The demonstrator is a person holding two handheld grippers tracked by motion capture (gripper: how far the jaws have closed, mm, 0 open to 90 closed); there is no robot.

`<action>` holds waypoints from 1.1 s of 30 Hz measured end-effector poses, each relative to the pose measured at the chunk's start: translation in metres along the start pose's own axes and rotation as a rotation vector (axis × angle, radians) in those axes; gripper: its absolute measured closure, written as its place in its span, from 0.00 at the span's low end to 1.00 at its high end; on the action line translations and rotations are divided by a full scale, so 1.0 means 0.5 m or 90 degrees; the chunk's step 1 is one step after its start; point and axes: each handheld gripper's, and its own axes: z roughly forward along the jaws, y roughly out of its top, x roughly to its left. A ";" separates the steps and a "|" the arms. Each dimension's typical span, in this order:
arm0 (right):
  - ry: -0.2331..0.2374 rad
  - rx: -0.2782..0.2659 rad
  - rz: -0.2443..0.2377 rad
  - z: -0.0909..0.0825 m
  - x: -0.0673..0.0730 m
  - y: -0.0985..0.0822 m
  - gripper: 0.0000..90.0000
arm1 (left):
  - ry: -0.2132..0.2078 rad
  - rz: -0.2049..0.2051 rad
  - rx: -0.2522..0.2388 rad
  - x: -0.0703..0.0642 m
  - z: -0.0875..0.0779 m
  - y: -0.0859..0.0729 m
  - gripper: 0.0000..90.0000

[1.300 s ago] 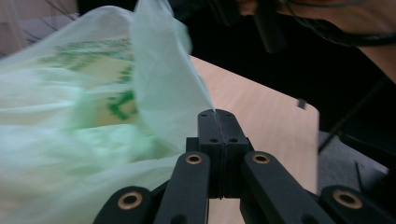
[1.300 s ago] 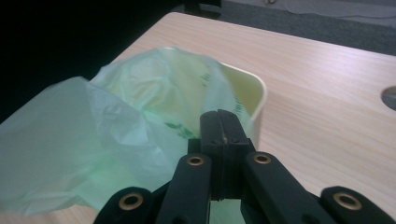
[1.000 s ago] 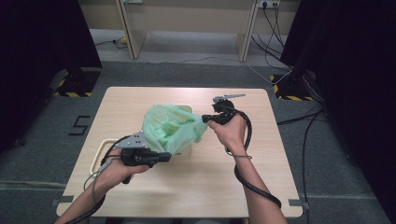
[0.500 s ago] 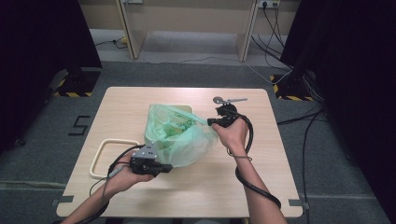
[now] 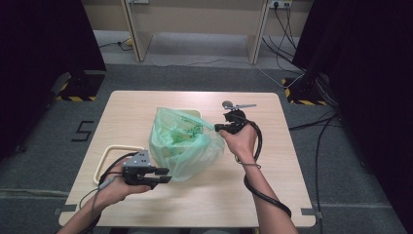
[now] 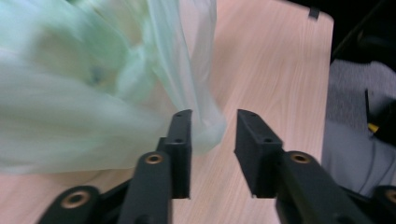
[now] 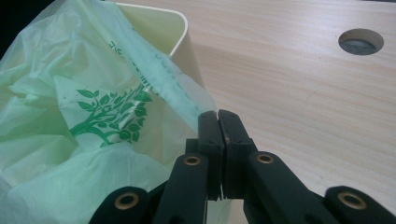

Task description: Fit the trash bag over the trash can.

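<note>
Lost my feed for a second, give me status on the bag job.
Right gripper shut on bag rim. Left gripper fingers just opened, bag corner at them, unpinched. Cream bin inside bag. Nothing blocking.

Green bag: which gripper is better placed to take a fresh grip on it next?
Left. The left gripper has just been opening; its jaws stand apart with nothing between them, right beside the green bag. The right gripper is shut on the bag's rim, holding it taut.

Light wooden table, rectangular, with a round cable hole near its far edge. A cream bin lined with a green plastic bag stands at centre. A cream ring frame lies near-left.
</note>
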 end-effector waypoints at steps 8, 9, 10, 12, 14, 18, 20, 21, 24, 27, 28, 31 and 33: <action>0.005 -0.013 -0.005 -0.007 0.010 0.003 1.00 | 0.088 -0.112 -0.116 0.100 -0.081 0.064 0.49; 0.004 -0.015 -0.005 -0.007 0.010 0.004 1.00 | 0.099 -0.129 -0.119 0.120 -0.080 0.071 0.47; 0.003 -0.016 -0.005 -0.007 0.011 0.004 1.00 | 0.111 -0.140 -0.114 0.140 -0.078 0.077 0.45; 0.003 -0.016 -0.006 -0.005 0.011 0.005 1.00 | 0.134 -0.162 -0.094 0.176 -0.068 0.087 0.42; 0.004 -0.018 -0.008 -0.004 0.013 0.006 1.00 | 0.137 -0.183 -0.085 0.202 -0.055 0.096 0.41; 0.007 -0.018 -0.008 -0.001 0.014 0.007 1.00 | 0.120 -0.222 -0.073 0.238 -0.034 0.108 0.40; 0.006 -0.018 -0.008 -0.001 0.014 0.006 1.00 | 0.115 -0.253 -0.072 0.254 -0.027 0.110 0.40; 0.006 -0.019 -0.008 -0.002 0.013 0.006 1.00 | 0.122 -0.258 -0.068 0.261 -0.023 0.110 0.40; 0.006 -0.019 -0.006 -0.003 0.015 0.004 1.00 | 0.120 -0.278 -0.060 0.277 -0.012 0.111 0.42; 0.005 -0.021 -0.009 -0.001 0.015 0.004 1.00 | 0.111 -0.292 -0.059 0.284 -0.006 0.111 0.46; 0.005 -0.022 -0.009 -0.001 0.015 0.004 1.00 | 0.110 -0.299 -0.058 0.288 -0.002 0.113 0.50; 0.005 -0.022 -0.010 -0.001 0.017 0.005 1.00 | 0.106 -0.303 -0.055 0.292 -0.001 0.114 0.61; 0.004 -0.025 -0.011 -0.001 0.018 0.007 1.00 | 0.106 -0.302 -0.052 0.293 -0.003 0.115 0.68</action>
